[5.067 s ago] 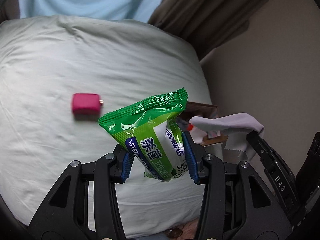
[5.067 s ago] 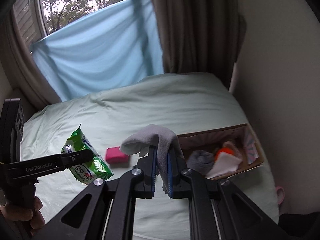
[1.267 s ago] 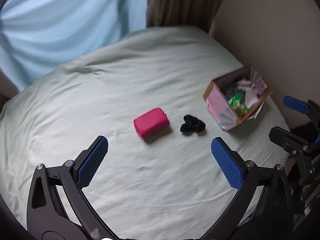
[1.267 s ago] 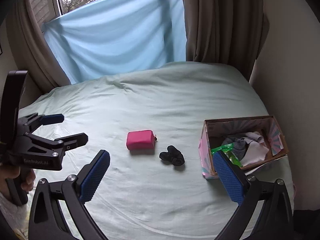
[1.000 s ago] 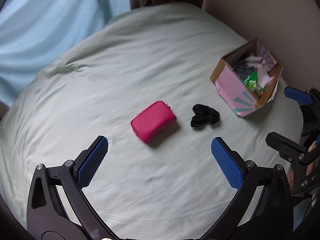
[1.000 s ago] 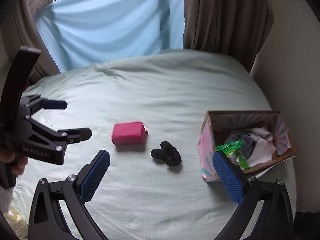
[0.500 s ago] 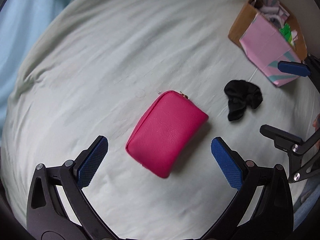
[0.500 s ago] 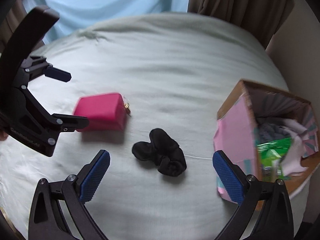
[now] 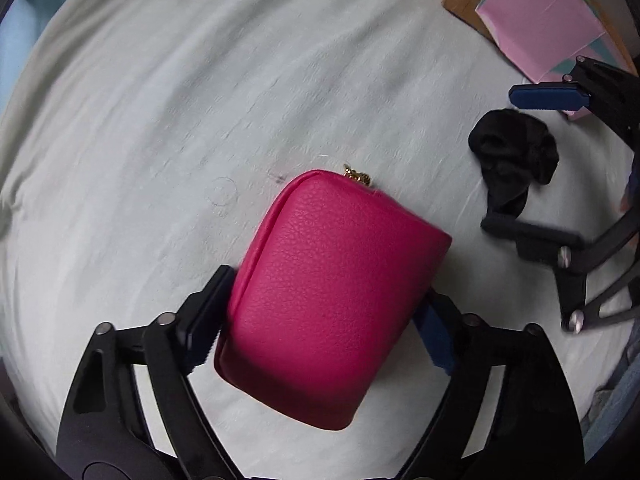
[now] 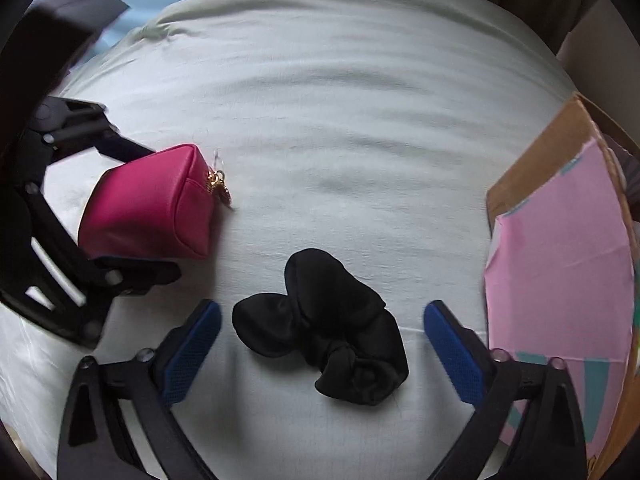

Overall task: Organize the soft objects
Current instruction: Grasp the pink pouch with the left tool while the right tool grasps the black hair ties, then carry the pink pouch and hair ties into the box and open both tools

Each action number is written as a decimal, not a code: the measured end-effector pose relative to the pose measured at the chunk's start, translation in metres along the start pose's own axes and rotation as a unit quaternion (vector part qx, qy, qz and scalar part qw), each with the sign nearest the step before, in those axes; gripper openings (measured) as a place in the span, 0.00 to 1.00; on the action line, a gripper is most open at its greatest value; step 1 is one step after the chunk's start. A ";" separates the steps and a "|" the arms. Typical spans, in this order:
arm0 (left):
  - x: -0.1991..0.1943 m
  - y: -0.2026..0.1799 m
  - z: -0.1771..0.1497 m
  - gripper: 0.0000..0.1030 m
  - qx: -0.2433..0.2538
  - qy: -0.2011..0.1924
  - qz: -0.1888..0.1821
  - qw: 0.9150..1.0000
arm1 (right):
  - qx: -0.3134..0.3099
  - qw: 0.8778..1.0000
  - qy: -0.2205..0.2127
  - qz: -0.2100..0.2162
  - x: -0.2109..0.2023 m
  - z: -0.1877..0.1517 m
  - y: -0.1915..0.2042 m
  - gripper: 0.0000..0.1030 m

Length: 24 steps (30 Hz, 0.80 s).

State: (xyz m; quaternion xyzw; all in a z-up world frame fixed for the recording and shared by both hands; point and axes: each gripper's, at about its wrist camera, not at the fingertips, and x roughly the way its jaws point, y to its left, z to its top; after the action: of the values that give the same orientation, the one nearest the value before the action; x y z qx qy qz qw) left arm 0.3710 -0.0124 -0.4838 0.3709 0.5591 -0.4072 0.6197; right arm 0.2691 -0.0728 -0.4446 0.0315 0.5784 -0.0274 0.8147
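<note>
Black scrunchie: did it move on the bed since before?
No. The black scrunchie still lies between the pink pouch and the box, as before.

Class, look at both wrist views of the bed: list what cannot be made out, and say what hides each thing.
- Box contents: right wrist view shows only its outer wall; the frame edge crops it.
- Left tongs pads: in the left wrist view the pink pouch covers them as they close, so contact is unclear.
- Black scrunchie: partly behind the right tongs there.

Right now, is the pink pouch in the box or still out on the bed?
Out. The pink pouch lies on the bedsheet, between the closing jaws of the left gripper, well apart from the cardboard box.
</note>
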 end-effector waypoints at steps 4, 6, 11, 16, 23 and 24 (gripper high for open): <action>-0.002 0.002 0.000 0.71 -0.013 -0.001 -0.002 1.000 | -0.010 1.000 0.013 0.003 0.004 -0.002 0.004 0.53; -0.004 0.005 0.000 0.66 -0.023 0.000 0.001 1.000 | -0.011 1.000 0.014 0.007 0.004 -0.005 0.005 0.43; -0.015 0.006 -0.002 0.50 -0.063 0.003 0.013 0.998 | -0.011 1.000 0.009 0.012 -0.008 -0.007 0.008 0.25; -0.041 0.005 -0.002 0.46 -0.096 -0.011 0.022 0.995 | -0.009 1.000 -0.014 0.013 -0.037 -0.007 0.008 0.25; -0.099 -0.006 -0.019 0.45 -0.134 -0.046 0.038 0.989 | -0.012 0.999 -0.046 0.012 -0.084 -0.013 0.007 0.25; -0.108 -0.010 -0.022 0.45 -0.136 -0.051 0.040 0.989 | -0.014 0.998 -0.052 0.013 -0.094 -0.016 0.008 0.25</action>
State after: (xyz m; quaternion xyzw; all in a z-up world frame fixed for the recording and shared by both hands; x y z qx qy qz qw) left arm 0.3490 0.0133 -0.3784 0.2837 0.5617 -0.3204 0.7080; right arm 0.2240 -0.0626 -0.3607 0.0264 0.5353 -0.0107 0.8442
